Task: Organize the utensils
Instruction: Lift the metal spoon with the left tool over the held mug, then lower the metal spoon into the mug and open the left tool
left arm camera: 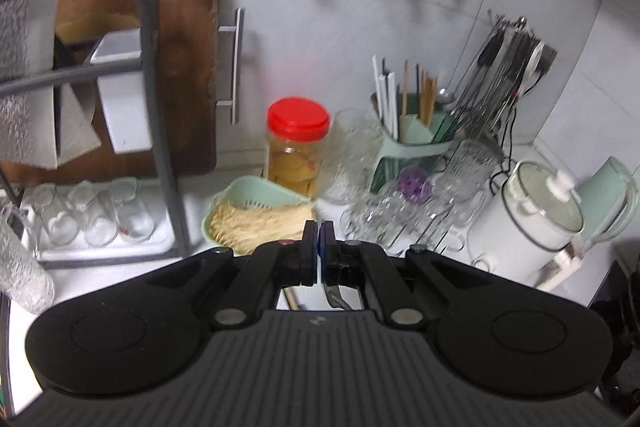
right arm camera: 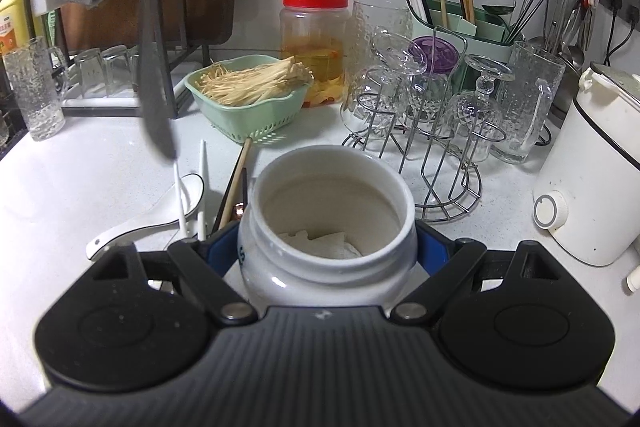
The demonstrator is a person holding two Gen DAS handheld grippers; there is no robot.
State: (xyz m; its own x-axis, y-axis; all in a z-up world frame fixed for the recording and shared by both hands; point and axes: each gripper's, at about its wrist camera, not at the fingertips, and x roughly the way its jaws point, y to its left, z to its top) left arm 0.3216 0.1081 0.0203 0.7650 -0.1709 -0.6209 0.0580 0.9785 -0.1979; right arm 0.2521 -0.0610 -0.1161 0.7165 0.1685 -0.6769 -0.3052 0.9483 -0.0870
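While our right gripper (right arm camera: pixel 328 255) is grasping the white jar (right arm camera: pixel 327 223) on the desk (right arm camera: pixel 80 179), jaws clamping its sides, our left gripper (left arm camera: pixel 319 243), jaws clenched, is holding a dark utensil (right arm camera: pixel 154 99) left of the jar; white spoon (right arm camera: pixel 160 215) and chopsticks (right arm camera: pixel 236 183) lying just left.

The white ceramic jar (right arm camera: pixel 326 223) stands on the white table (right arm camera: pixel 80 179) between the right tool's (right arm camera: pixel 326 251) fingers. Left of it lie a white ceramic spoon (right arm camera: pixel 160 215), white chopsticks (right arm camera: pixel 202 179) and wooden chopsticks (right arm camera: pixel 238 179). Behind them sits a green plastic basket (right arm camera: pixel 248 115) holding pale enoki mushrooms (right arm camera: pixel 256 81); the red-lidded plastic jar (right arm camera: pixel 314 47) stands behind it. Right of the basket a wire rack (right arm camera: pixel 432 163) carries upturned glasses (right arm camera: pixel 480 107).
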